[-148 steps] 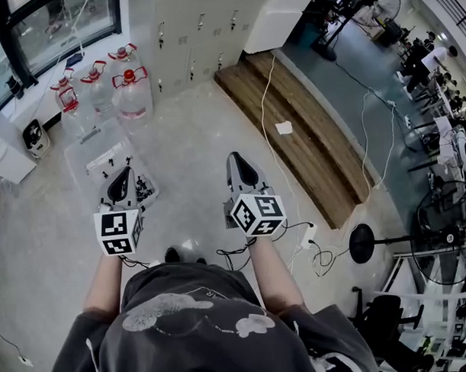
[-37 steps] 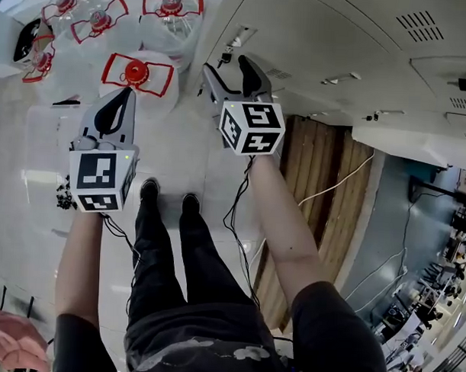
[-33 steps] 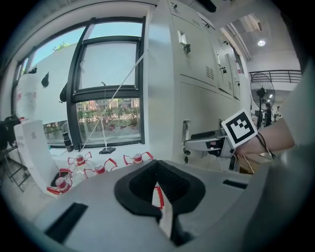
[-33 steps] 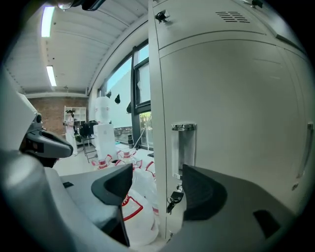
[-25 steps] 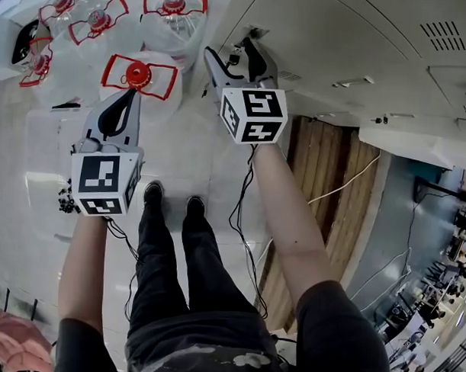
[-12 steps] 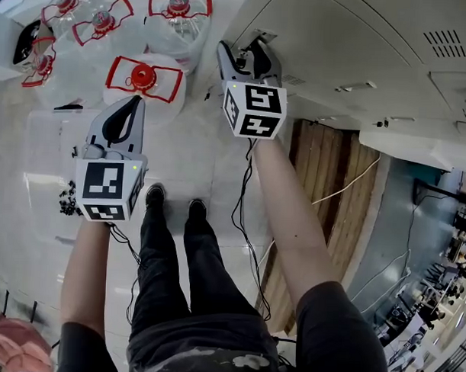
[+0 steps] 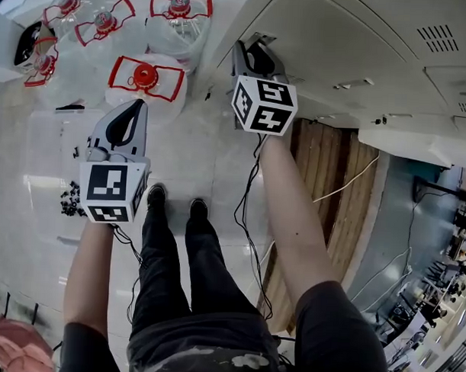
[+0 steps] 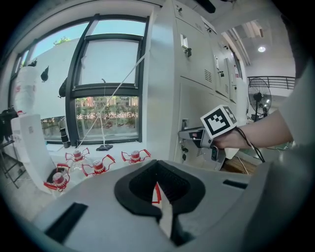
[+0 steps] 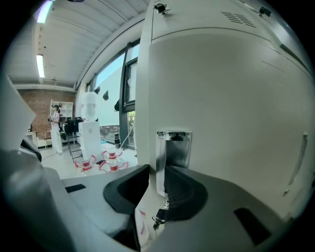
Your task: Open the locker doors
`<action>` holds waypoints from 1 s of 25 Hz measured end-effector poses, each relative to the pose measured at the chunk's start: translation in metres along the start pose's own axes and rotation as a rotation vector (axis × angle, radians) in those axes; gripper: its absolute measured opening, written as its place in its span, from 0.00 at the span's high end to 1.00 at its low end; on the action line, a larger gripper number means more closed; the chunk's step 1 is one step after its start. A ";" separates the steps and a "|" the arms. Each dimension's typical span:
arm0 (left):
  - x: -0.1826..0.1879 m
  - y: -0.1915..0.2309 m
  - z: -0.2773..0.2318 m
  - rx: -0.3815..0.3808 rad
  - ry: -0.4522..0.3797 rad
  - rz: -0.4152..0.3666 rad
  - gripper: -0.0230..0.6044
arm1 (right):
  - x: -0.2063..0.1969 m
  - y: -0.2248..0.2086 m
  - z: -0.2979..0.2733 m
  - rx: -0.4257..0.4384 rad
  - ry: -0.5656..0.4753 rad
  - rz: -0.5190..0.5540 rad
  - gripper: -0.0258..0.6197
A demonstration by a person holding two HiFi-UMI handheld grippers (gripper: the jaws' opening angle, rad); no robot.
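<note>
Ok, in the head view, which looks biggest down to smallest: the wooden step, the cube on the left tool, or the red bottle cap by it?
1. Wooden step
2. Cube on the left tool, though it sits nearest the camera
3. Red bottle cap

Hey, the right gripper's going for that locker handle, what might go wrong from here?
The right gripper has its jaws closing around only the thin left edge of the metal handle, not clearly clamped yet; such a shallow bite may slip off when the door is pulled. What looks like a key hangs just below the jaws, so it could get snagged or knocked as the gripper pulls back.
</note>
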State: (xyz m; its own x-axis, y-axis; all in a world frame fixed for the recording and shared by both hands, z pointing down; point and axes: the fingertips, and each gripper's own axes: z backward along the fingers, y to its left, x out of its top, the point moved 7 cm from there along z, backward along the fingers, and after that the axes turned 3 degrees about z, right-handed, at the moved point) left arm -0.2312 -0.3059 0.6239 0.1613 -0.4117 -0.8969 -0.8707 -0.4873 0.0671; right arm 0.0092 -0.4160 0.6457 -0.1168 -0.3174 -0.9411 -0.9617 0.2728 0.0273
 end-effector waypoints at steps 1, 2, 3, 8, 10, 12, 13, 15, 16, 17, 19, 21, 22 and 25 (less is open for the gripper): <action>0.001 -0.001 0.001 -0.002 0.000 -0.004 0.95 | 0.000 0.001 0.002 0.001 0.001 -0.001 0.78; 0.002 -0.001 0.001 -0.004 -0.001 -0.008 0.95 | -0.001 0.002 0.005 0.002 0.003 -0.002 0.78; 0.003 0.000 0.002 -0.005 -0.002 -0.012 0.95 | -0.001 0.003 0.007 0.002 0.005 -0.003 0.78; 0.011 -0.002 0.006 -0.016 -0.008 -0.030 0.95 | -0.005 0.009 0.024 0.007 0.023 -0.013 0.77; 0.013 -0.006 0.008 -0.030 -0.003 -0.046 0.95 | -0.008 0.011 0.033 0.020 0.031 -0.014 0.77; 0.016 -0.009 0.011 -0.048 0.002 -0.065 0.95 | -0.011 0.013 0.043 0.031 0.037 -0.014 0.77; 0.018 -0.010 0.013 -0.055 0.003 -0.074 0.95 | -0.013 0.014 0.048 0.033 0.039 -0.015 0.77; 0.021 -0.012 0.015 -0.069 0.004 -0.085 0.95 | -0.016 0.016 0.058 0.031 0.042 -0.017 0.77; 0.022 -0.013 0.016 -0.076 0.006 -0.089 0.95 | -0.018 0.016 0.062 0.030 0.043 -0.019 0.77; 0.023 -0.014 0.017 -0.084 0.009 -0.094 0.95 | -0.019 0.017 0.067 0.029 0.045 -0.021 0.77; 0.026 -0.019 0.018 -0.103 0.014 -0.109 0.95 | -0.022 0.017 0.075 0.030 0.048 -0.020 0.77; 0.027 -0.024 0.018 -0.123 0.018 -0.122 0.95 | -0.024 0.017 0.084 0.032 0.048 -0.012 0.77; 0.028 -0.027 0.018 -0.133 0.020 -0.127 0.95 | -0.025 0.017 0.088 0.033 0.047 -0.008 0.77; 0.029 -0.036 0.016 -0.162 0.022 -0.139 0.95 | -0.030 0.016 0.099 0.039 0.039 0.003 0.76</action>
State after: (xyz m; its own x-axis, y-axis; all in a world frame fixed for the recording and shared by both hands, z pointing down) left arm -0.2029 -0.2883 0.5885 0.2861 -0.3481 -0.8927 -0.7539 -0.6569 0.0145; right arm 0.0219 -0.3122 0.6408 -0.1298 -0.3519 -0.9270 -0.9510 0.3087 0.0160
